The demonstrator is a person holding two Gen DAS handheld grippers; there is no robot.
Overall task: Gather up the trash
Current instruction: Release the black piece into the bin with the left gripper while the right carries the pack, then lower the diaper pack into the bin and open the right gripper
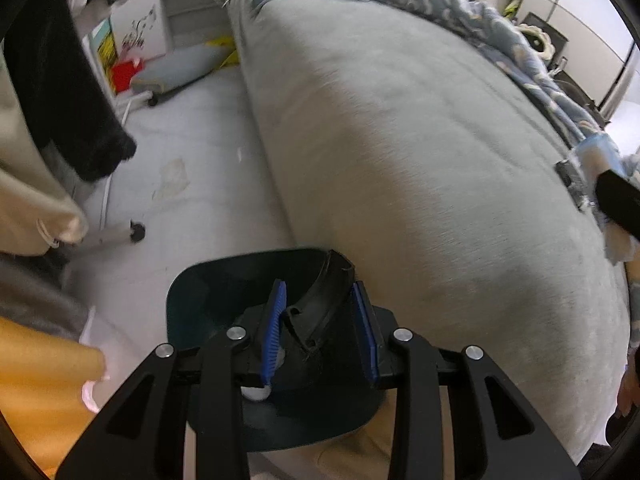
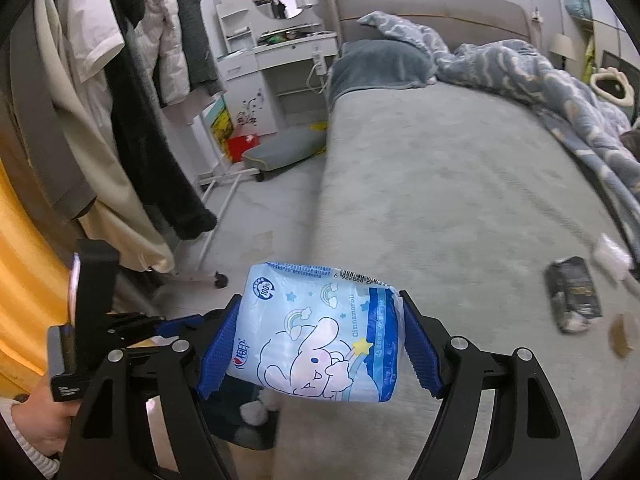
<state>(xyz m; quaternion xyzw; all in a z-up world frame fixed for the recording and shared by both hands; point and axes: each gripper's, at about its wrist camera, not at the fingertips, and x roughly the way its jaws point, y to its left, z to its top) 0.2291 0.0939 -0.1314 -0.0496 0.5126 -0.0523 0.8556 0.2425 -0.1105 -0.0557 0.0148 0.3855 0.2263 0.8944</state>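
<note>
One bed (image 2: 440, 200) fills most of both views, its grey sheet bare along the near edge, with one blue patterned quilt (image 2: 540, 80) bunched along the far side and one grey-blue pillow (image 2: 380, 66) at the head. One rack of hanging clothes (image 2: 120, 100) stands left of the bed, over the pale floor (image 1: 192, 168).

One dark bin (image 1: 208, 292) sits low beside the bed's near corner; the left gripper (image 1: 320, 328) is clamped on its black rim piece, blue pads pressed to either side.

The right gripper (image 2: 314, 340) pinches one tissue pack (image 2: 320, 332) between its blue pads, held in the air above the bed's near edge. The pack is pale blue soft plastic, printed with a white cartoon dog, rainbows, stars and a barcode.

Near the bed's right edge lie one black wrapper (image 2: 574, 296), one white crumpled scrap (image 2: 610, 258) just beyond it, and one small brown scrap (image 2: 622, 336).
</note>
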